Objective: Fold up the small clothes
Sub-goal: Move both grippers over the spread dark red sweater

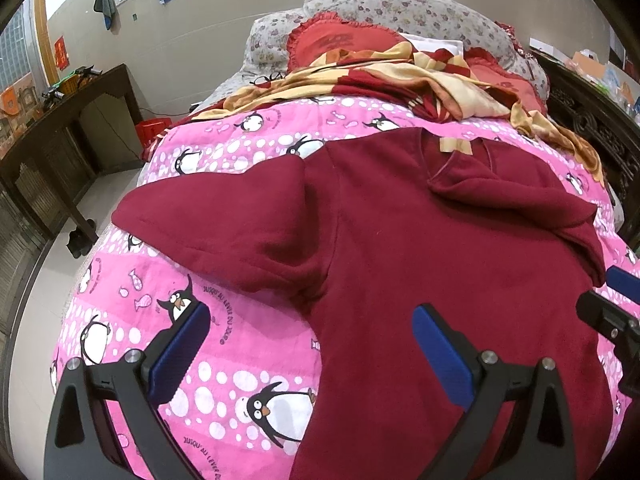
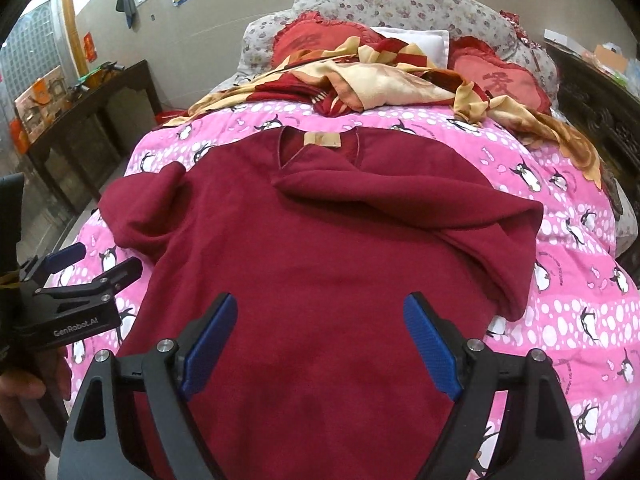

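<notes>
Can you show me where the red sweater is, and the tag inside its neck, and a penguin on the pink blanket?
red sweater [image 2: 328,248]: right wrist view, middle of its front.
neck tag [image 2: 322,139]: right wrist view, middle of the tan patch.
penguin [image 1: 276,408]: left wrist view, its white belly, on the pink blanket [image 1: 224,344].

L claw [image 1: 312,354] gapes over maroon sweater [image 1: 400,240]; pink quilt [image 1: 240,328] beneath.

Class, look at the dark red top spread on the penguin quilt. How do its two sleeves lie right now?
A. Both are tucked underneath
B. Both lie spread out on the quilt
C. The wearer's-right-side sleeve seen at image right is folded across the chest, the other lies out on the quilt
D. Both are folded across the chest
C: on the dark red top, one sleeve lies across the chest below the neckline, while the other sleeve rests out on the penguin quilt.
</notes>
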`<state>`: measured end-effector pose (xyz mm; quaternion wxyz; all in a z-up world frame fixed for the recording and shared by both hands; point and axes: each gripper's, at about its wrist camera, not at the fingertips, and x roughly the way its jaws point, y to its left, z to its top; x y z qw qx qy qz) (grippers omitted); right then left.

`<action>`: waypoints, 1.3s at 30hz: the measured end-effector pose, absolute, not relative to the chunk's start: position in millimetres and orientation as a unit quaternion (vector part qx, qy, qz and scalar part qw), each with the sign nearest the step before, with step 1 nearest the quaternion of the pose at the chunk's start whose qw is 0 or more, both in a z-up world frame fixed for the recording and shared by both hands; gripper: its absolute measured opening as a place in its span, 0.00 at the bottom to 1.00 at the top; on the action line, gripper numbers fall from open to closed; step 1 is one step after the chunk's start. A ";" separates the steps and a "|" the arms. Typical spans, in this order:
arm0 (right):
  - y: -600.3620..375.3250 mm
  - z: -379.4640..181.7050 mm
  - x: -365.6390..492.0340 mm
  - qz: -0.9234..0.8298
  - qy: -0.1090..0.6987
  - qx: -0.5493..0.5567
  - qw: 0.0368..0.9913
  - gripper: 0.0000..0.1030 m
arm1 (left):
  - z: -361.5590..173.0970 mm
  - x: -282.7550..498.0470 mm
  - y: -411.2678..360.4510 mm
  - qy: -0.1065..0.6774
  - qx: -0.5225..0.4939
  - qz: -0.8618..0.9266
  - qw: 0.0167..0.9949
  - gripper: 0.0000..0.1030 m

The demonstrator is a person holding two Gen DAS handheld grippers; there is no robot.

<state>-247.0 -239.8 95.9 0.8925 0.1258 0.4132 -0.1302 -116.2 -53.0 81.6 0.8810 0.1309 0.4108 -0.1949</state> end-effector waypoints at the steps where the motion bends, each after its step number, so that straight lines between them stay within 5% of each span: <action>1: -239.8 95.9 -246.2 -0.130 0.413 0.126 0.893 0.89 | 81.4 -115.8 -53.5 0.411 0.131 -0.195 0.881 1.00; 39: -224.7 77.8 -231.4 -0.177 0.460 0.048 0.869 0.89 | 68.3 -107.2 -49.0 0.424 0.122 -0.191 0.877 1.00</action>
